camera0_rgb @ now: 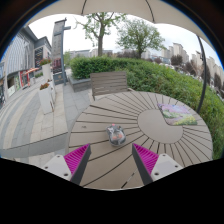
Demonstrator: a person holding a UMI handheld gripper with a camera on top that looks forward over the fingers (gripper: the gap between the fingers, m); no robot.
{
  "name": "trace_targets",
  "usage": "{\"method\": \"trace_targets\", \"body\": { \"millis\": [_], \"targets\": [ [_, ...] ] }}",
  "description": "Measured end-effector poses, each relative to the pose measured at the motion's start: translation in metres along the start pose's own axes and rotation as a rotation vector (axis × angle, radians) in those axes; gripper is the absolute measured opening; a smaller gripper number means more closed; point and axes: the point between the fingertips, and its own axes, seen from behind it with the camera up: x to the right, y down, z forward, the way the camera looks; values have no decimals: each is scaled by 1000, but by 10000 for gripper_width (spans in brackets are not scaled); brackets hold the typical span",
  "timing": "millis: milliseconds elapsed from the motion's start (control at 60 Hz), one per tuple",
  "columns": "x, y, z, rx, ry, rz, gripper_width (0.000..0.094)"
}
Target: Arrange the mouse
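the mouse, small, rounded and grey, lies on the round slatted wooden table, near its near edge, just ahead of the spread, empty claw with magenta pads.

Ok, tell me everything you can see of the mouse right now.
The mouse is small, grey and whitish, with a rounded body; buttons and any cable are too small to make out. It lies on the round slatted wooden table, near the table's middle, apart from the flat coloured item further off. It sits beyond the gripper, whose fingers are open and not touching it.
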Motion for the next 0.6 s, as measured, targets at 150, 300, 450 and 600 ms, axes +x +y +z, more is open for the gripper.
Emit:
{"method": "trace_targets", "body": {
  "millis": [150, 300, 450, 600],
  "targets": [
    [1, 0, 40, 8, 4, -5, 858],
    [5, -5, 70, 5, 19, -9, 858],
    [9, -11, 94, -1, 33, -4, 855],
    [16, -15, 114, -18, 57, 7, 855]
  ]
}}
